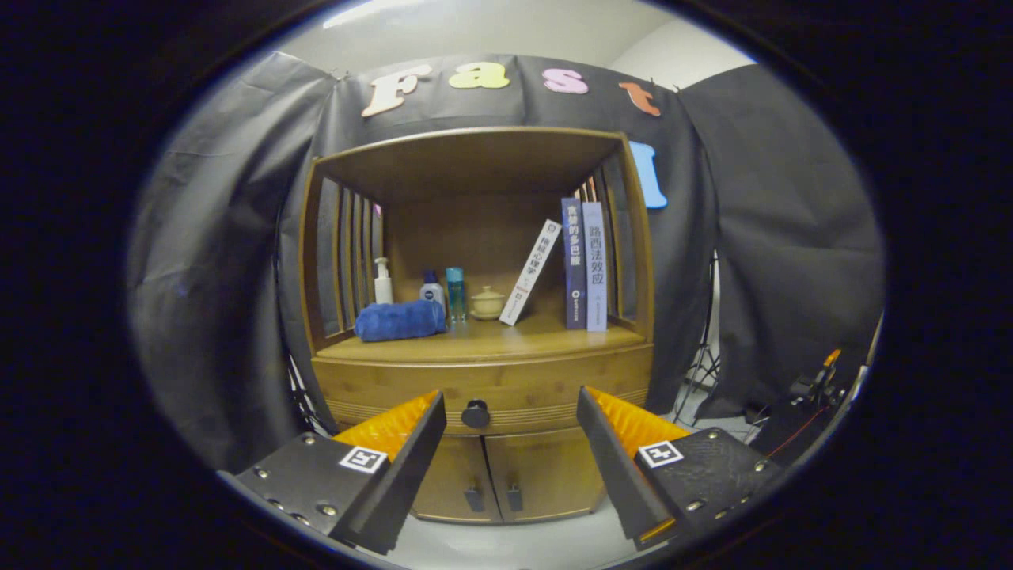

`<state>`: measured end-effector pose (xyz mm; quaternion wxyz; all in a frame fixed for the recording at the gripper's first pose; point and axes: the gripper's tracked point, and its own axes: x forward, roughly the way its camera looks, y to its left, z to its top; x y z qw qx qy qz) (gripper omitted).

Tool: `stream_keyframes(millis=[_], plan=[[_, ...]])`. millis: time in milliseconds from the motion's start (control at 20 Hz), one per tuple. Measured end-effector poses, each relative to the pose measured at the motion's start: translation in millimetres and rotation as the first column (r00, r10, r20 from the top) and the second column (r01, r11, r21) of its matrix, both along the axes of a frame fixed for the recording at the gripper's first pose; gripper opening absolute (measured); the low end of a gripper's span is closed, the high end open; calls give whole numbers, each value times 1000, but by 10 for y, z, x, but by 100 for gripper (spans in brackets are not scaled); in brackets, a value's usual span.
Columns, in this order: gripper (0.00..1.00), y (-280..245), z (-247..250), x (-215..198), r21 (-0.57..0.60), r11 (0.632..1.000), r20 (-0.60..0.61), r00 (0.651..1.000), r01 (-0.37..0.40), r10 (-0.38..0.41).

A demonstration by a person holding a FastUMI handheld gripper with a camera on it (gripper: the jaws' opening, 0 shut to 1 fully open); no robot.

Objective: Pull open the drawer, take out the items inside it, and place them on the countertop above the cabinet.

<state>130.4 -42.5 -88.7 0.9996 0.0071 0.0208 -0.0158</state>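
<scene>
A wooden cabinet stands ahead of me with its drawer (538,384) closed. The drawer's dark round knob (476,413) sits at the front, between my two fingers and well beyond them. My gripper (510,412) is open with nothing between its fingers. Above the drawer runs the wooden countertop (506,339) under a shelf roof. What lies inside the drawer is hidden.
On the countertop lie a rolled blue towel (400,321), a white pump bottle (383,281), two small bottles (443,294), a lidded cup (487,303), a leaning white book (530,273) and two upright books (584,265). Two lower doors (506,475) sit under the drawer. Cables and a stand (815,392) are at the right.
</scene>
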Motion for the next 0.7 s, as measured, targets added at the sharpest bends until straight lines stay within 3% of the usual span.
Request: stream_keyframes(millis=[250,400,550,700], plan=[[100,88,-590,619,-34,999,-69,998,-15,13],[100,257,-765,1010,-45,997,-59,996,-69,66],[100,278,-982,1263,-102,993,-70,996,-64,57],[77,374,-1137,1417,-47,994,-98,990,-103,99]])
